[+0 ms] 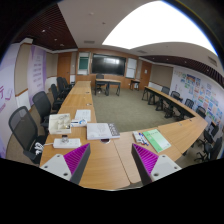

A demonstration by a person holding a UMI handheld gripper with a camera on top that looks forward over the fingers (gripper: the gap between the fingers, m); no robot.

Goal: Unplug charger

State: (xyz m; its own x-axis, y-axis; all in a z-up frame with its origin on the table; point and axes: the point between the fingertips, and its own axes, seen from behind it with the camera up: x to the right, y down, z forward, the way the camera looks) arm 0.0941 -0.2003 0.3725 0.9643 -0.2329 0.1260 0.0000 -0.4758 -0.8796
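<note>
We are viewing a meeting room from above the near end of a long wooden table (100,165). The claw (112,162) is hovering over that table at the bottom centre of the frame with its two fingers spread wide apart; the purple pads (78,160) are facing each other across bare wood, and nothing is sitting between them or being gripped.

Just beyond the fingers, in the middle of the frame, we are seeing a flat white stack of papers (100,130). To its left a white box-like item (60,123) is standing on the table, and nearer the left finger a small white device (66,143) is lying flat with a reddish mark on it. We cannot tell whether this is the charger; no cable or socket is resolving clearly. To the right, ahead of the right finger, a green booklet (156,139) is lying at an angle.

Black office chairs (24,130) are lining the left side of the table, which is running away toward the upper centre. A second row of tables (175,103) with chairs is occupying the right. Posters (197,92) are covering the right wall; their writing is too small to read. A bright ceiling light panel (160,28) is filling the upper right.
</note>
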